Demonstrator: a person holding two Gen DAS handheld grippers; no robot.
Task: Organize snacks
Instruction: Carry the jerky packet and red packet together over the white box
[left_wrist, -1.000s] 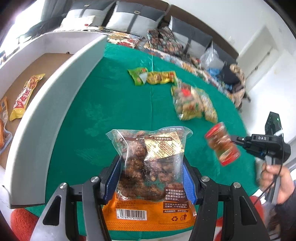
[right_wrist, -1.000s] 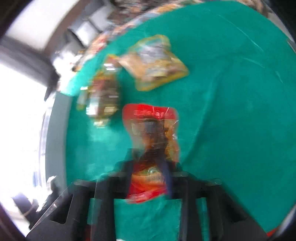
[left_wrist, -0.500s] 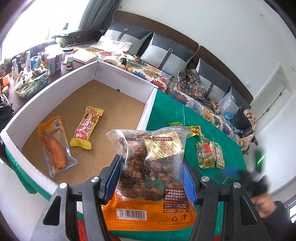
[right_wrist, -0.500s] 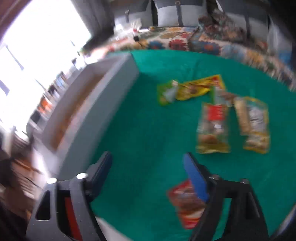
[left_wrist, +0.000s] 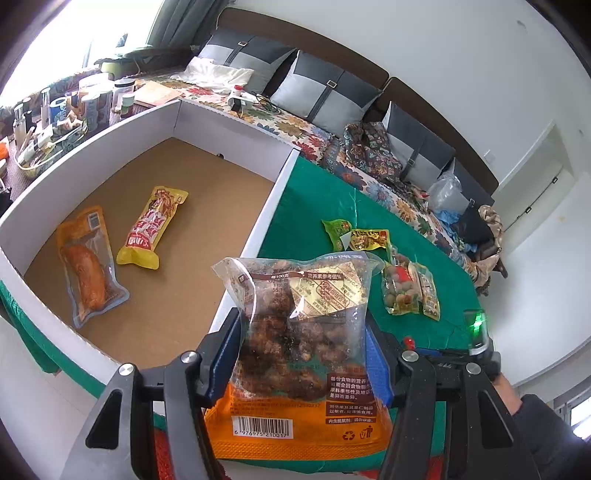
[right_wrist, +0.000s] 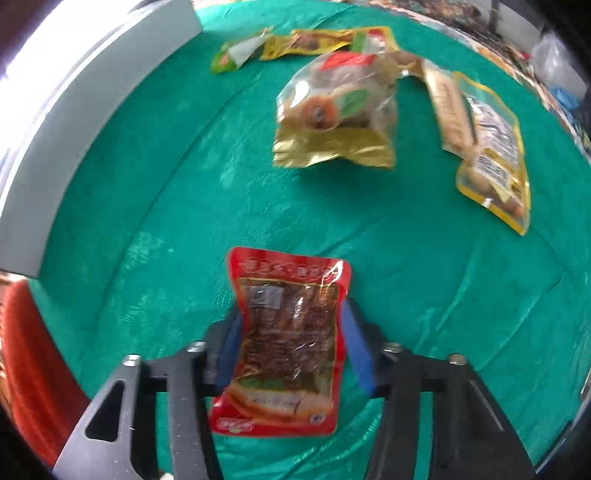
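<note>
Green cloth (right_wrist: 424, 258) bears red packet (right_wrist: 288, 332) between right gripper's (right_wrist: 291, 350) closing fingers, contact unclear.

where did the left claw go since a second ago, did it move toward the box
Yes. The left claw, shut on the brown snack bag, swung toward the white box: before, only the box wall showed at the view's left; now its whole floor is in view.

A white wall (left_wrist: 424, 40) rises at twelve o'clock behind a sofa (left_wrist: 325, 122) with grey cushions (left_wrist: 325, 92) and a flowered cover. Daylight floods through a window (left_wrist: 74, 26) at ten o'clock. Green cloth covers the tabletop (left_wrist: 317, 206).
</note>
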